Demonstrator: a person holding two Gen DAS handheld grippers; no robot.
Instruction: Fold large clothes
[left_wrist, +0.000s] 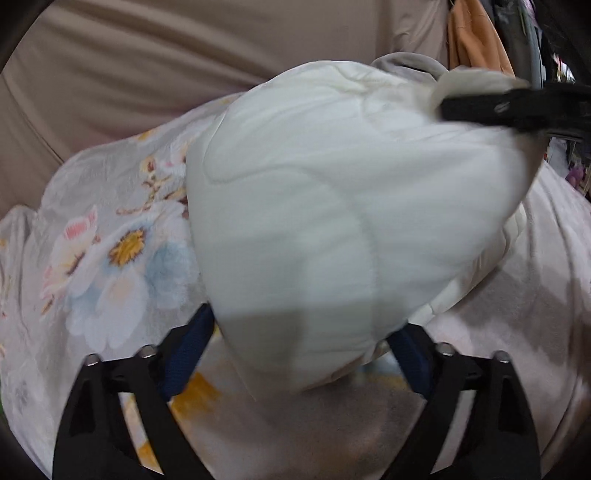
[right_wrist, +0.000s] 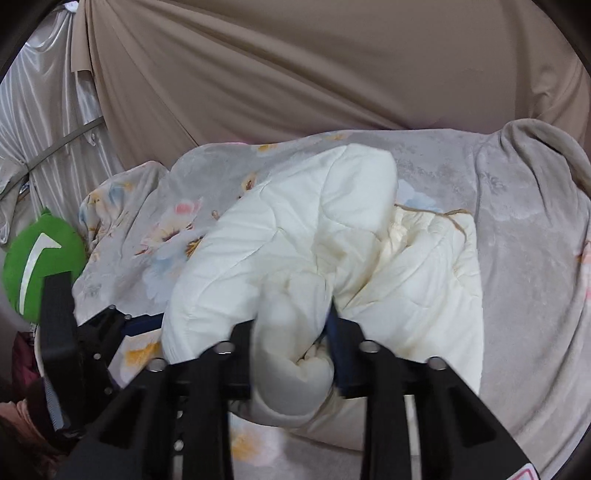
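Clamping a bunched fold of white quilted garment (right_wrist: 317, 229), right tool (right_wrist: 291, 328), left tool (left_wrist: 301, 325) wide open around its edge

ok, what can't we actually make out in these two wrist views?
- Left wrist view: the white padded garment covers the tips of the left tool; whether its pads press the fabric is unclear.
- Right wrist view: the bunch pinched in the right tool is motion-blurred; which part of the garment it is can't be read.
- Right wrist view: the green cushion is partly hidden behind the left tool.
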